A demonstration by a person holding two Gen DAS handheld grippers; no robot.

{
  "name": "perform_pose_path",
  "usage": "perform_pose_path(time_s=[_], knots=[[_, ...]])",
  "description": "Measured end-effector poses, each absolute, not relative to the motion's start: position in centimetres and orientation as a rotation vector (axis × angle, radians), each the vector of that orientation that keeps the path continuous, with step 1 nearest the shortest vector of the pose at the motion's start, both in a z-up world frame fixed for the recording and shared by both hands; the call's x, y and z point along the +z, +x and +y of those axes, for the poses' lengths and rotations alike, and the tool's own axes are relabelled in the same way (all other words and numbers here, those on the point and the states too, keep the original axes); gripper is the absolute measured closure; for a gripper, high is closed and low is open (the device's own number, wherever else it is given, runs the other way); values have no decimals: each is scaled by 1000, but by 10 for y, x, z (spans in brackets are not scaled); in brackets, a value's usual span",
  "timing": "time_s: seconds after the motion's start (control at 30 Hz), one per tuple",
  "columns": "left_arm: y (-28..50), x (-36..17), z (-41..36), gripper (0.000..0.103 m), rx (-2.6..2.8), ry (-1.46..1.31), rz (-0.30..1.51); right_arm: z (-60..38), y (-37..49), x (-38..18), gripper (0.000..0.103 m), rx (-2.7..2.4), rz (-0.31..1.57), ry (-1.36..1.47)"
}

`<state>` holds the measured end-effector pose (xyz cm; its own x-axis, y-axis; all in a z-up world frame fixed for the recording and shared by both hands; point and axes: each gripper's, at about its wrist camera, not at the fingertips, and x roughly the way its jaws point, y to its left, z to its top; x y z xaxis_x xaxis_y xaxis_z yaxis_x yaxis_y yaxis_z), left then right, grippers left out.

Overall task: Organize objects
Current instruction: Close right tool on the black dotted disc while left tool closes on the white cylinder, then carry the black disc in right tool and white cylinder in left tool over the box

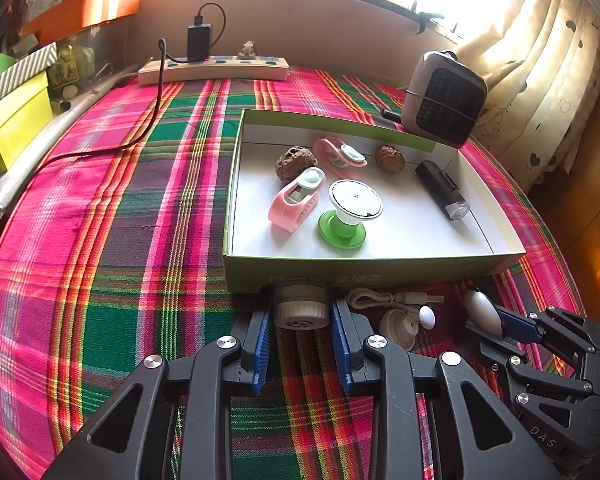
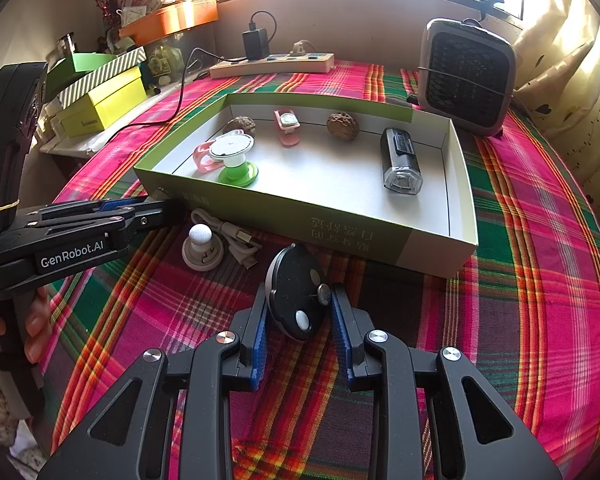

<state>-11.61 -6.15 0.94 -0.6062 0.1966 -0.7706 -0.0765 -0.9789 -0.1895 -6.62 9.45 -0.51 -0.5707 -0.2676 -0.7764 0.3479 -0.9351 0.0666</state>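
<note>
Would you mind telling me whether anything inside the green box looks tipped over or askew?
Yes: the green-based spool leans with its white disc tilted against a pink clip, not upright. The black flashlight lies flat. Nothing in the green box looks spilled or broken.

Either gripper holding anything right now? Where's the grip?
Left gripper clamps a white ribbed cylinder by its sides. Right gripper clamps an oval black-and-white device across its edges.

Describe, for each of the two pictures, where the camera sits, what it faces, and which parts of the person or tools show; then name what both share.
Left wrist: on the left gripper, facing the shallow green cardboard tray; pads clamp a white ribbed cylinder; right gripper at right.
Right wrist: on the right gripper, clamping a black oval device; fingers at left.
Shared: tray, grey fan heater.
</note>
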Motion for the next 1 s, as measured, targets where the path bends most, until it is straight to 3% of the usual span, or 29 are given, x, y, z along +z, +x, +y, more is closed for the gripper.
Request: perform_pose_path(time_s=[1.0], knots=[[-107, 38, -59, 78, 2679, -1208, -205, 101, -60, 18, 74, -2531, 105, 1146]])
